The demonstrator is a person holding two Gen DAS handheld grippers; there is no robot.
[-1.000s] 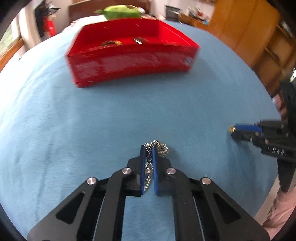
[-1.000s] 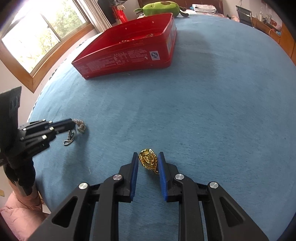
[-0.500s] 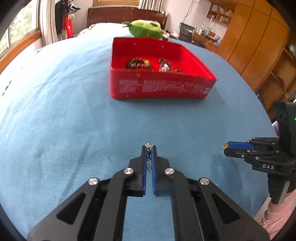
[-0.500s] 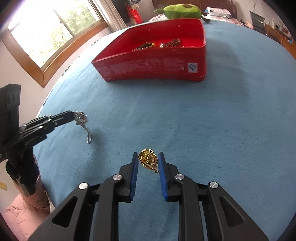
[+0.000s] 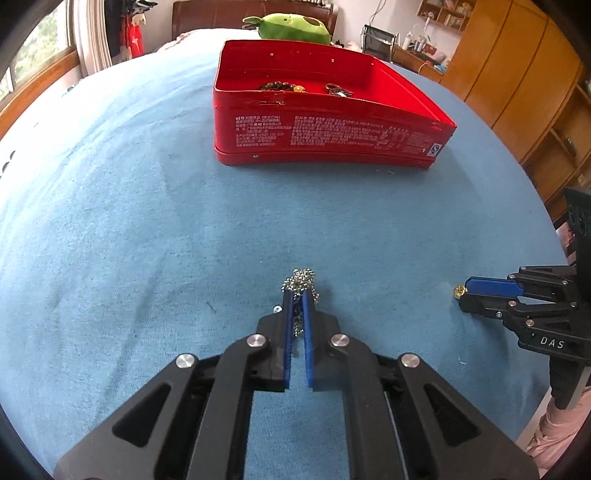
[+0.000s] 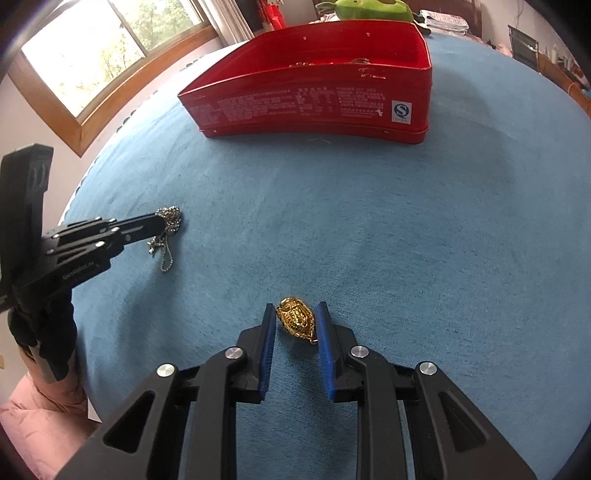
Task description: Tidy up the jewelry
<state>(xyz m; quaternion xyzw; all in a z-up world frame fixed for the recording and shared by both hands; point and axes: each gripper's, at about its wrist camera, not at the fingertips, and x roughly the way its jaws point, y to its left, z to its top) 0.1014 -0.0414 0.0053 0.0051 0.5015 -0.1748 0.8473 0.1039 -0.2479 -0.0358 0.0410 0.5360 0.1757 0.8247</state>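
Left wrist view: left claw (image 5: 297, 295) pinches the silver ball chain (image 5: 300, 277), well short of the red tin (image 5: 332, 125). Right claw (image 6: 295, 314) grips the gold pendant (image 6: 295, 320). Dangling chain could snag the tin's rim.

Tin (image 5: 325, 136): red, white print. Cloth (image 5: 147, 221): plain blue. Chain (image 5: 301, 280): silver. Pendant (image 6: 295, 319): gold, possibly embossed. Tool pads (image 6: 266, 347): blue. Plush (image 5: 291, 27): green.
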